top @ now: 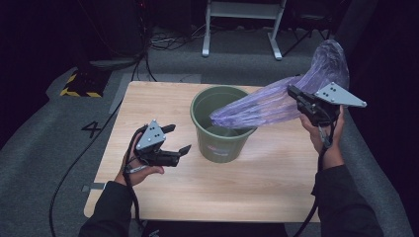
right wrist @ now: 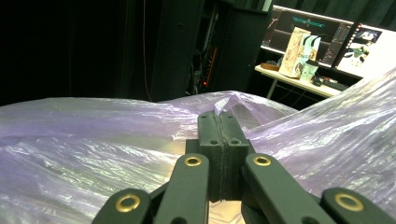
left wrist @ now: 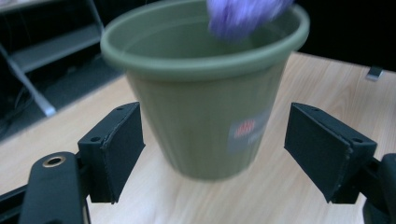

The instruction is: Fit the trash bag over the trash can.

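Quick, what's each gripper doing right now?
Left gripper: open, holding nothing, beside the green plastic bucket.
Right gripper: closed on the thin purple plastic bag.

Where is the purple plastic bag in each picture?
High view: the purple bag stretches from the right gripper, at the right, down into the green pot at the middle.
Left gripper view: its blurred end hangs at the top, in the pot's mouth.
Right gripper view: it spreads across the picture, pinched between the shut jaws.
Shared landmark: the bag itself.

Green bucket (top: 220,129), translucent purple bag (top: 276,98), light wood-grain table (top: 276,187).
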A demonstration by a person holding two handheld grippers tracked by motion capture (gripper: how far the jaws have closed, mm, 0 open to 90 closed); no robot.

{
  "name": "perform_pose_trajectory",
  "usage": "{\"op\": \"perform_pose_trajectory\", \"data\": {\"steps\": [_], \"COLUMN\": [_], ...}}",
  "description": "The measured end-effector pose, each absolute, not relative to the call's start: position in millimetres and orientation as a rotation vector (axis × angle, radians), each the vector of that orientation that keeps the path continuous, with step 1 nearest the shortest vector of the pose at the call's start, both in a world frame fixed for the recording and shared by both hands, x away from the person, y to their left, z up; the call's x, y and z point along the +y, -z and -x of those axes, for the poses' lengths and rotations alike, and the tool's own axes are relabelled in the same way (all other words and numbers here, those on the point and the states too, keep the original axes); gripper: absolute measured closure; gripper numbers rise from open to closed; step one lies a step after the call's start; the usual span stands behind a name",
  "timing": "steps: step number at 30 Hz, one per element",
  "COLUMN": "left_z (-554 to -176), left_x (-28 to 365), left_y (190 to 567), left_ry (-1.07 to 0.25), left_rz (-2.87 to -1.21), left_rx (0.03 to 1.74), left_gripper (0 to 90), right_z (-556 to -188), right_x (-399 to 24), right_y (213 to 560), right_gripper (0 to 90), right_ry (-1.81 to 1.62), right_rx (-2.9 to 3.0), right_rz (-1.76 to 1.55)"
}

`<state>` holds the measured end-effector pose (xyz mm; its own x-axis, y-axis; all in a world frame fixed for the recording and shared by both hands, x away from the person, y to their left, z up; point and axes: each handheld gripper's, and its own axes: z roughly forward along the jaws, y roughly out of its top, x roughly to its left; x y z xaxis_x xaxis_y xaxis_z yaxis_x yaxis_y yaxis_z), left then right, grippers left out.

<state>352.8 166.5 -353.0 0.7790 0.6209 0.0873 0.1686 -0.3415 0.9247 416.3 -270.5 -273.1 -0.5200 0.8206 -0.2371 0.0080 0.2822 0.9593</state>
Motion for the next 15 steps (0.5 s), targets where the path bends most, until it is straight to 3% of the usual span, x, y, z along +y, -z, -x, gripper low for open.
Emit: {"op": "perform_pose_trajectory", "data": {"steps": [15], "left_z": [-389.8], "left_x": [117.9], "left_y": [326.1], "left_ry": [-0.566], "left_rz": [-1.909], "left_rx": [0.578], "left_gripper": [18.0], "right_z": [-415.6], "right_x": [-239.3], "right_y": [283.7], "right_gripper": [90.0], "right_ry": [-1.244], "right_rx": [1.887], "right_rz": [-0.672]}}
